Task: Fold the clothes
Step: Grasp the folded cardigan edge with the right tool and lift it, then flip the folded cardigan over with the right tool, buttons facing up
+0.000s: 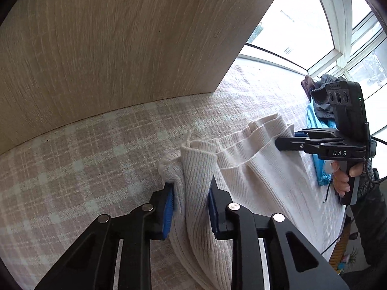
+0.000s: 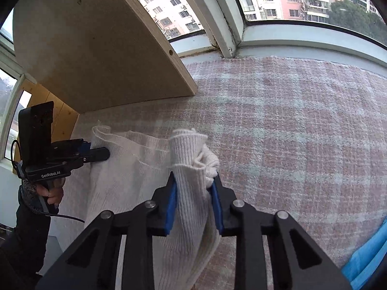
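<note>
A cream ribbed knit garment point(image 1: 254, 169) point(image 2: 125, 169) lies stretched across the pink plaid cover. In the left wrist view my left gripper point(image 1: 191, 188) is shut on a bunched corner of it, the blue pads point(image 1: 168, 207) pressing the folds from both sides. My right gripper point(image 1: 281, 143) shows at the right of that view, clamped on the garment's other corner, with a hand on its handle. In the right wrist view my right gripper point(image 2: 194, 181) is shut on its own bunched corner. There the left gripper point(image 2: 102, 154) bites the far left edge.
A light wooden panel point(image 1: 121, 48) point(image 2: 96, 60) stands upright on the plaid cover point(image 1: 72, 157) point(image 2: 290, 133), just behind the garment. A pile of blue and grey clothes point(image 1: 319, 111) sits by the window point(image 2: 266, 0). Blue cloth point(image 2: 367, 253) lies at the lower right.
</note>
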`<state>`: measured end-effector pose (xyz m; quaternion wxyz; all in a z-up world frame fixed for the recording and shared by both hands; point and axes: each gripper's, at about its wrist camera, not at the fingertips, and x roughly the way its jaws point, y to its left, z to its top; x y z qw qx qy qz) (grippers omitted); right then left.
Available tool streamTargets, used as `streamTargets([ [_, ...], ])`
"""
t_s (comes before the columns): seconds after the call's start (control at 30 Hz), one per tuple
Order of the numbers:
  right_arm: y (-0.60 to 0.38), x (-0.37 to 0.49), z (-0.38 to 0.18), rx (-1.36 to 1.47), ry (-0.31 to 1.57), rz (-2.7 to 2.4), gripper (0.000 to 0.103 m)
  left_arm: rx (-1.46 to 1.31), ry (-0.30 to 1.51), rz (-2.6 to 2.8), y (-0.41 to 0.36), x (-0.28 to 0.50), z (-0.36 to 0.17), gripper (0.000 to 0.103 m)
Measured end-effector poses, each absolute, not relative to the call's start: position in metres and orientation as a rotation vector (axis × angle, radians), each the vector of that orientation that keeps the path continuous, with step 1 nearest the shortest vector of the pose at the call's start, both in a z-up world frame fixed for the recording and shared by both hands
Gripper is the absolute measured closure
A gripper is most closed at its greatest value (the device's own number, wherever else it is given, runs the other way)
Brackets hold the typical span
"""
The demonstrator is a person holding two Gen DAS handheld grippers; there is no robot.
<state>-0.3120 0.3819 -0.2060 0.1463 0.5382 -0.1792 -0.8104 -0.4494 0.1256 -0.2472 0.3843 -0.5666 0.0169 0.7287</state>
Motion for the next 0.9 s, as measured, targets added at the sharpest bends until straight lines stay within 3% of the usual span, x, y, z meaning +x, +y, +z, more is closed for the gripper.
streamTargets([
  [0.37, 0.354, -0.252, -0.042, 1.136, -0.237, -2.557, 0.079, -1.133, 0.038, 1.943, 0.072, -0.41, -0.098, 0.081],
  [0.5, 0.338, -0.218, -0.025, 1.067, -0.1, -2.61, 0.079, -0.945, 0.128, 2.03, 0.059, -0.374, -0.042, 0.081],
  [0.63, 0.317, -0.169, -0.073, 1.123, 0.019, -2.608, 0.079, -0.877, 0.275, 2.038, 0.054, -0.318, -0.057, 0.081],
  [0.8, 0.3, -0.118, -0.2, 1.393, 0.012, -2.504, 0.08, -1.059, 0.317, 1.891, 0.051, -0.249, -0.159, 0.081],
  [0.9, 0.295, -0.097, -0.234, 1.53, 0.109, -2.475, 0.08, -1.192, 0.31, 1.847, 0.049, -0.226, -0.212, 0.081],
])
